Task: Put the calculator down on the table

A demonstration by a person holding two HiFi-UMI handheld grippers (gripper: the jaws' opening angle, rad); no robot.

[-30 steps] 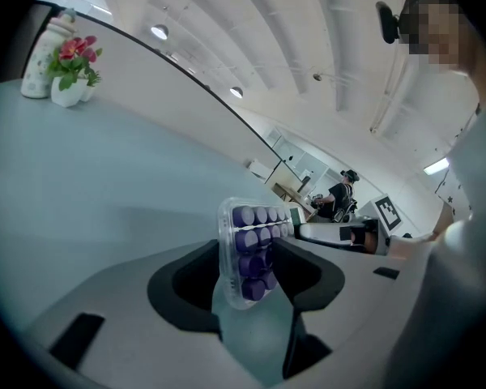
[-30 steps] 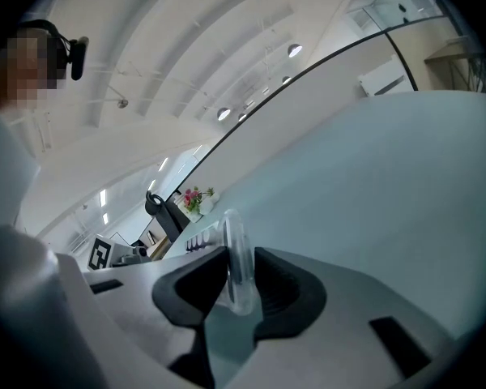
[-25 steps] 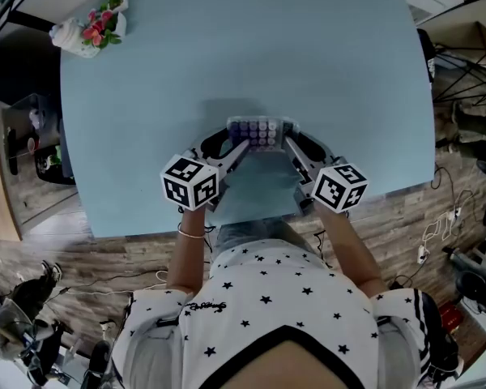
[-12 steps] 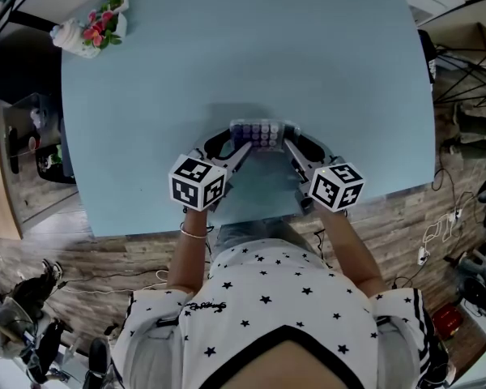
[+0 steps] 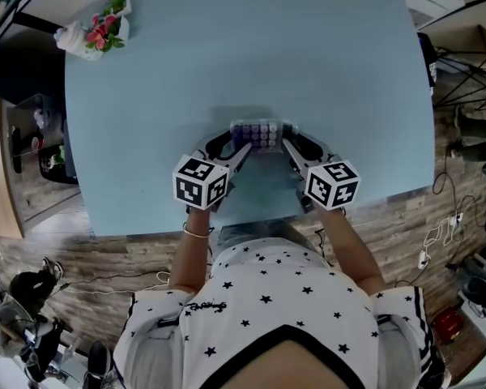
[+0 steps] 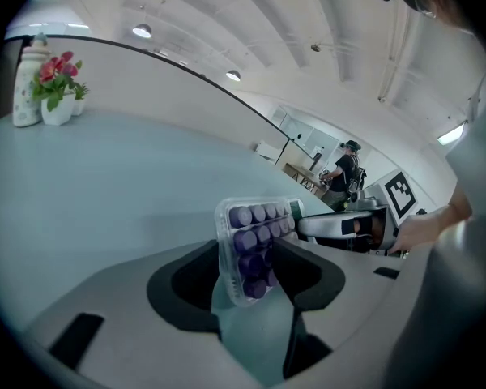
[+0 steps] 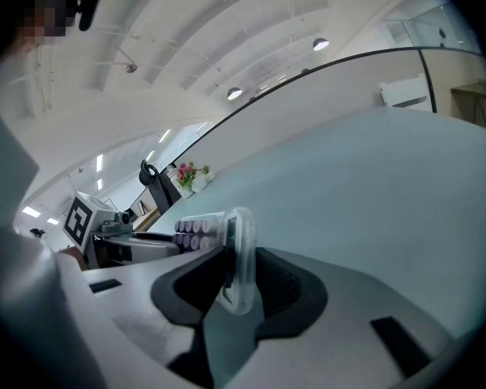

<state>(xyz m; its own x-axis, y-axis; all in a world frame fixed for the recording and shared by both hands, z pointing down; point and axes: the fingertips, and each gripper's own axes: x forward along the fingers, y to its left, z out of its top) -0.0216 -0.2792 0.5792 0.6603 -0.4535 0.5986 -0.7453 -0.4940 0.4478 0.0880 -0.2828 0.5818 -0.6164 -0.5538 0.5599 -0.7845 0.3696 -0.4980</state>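
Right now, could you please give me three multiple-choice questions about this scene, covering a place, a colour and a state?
1. Where on the table is the flower pot? A. far left corner B. centre C. near edge
2. What colour are the calculator's keys? A. red B. purple C. yellow
3. What is between the left gripper's fingers? A. nothing B. flower pot C. calculator
Answers: A, the head view shows it at the far left corner; B, rows of purple keys show; C, its fingers clamp the calculator's edge.
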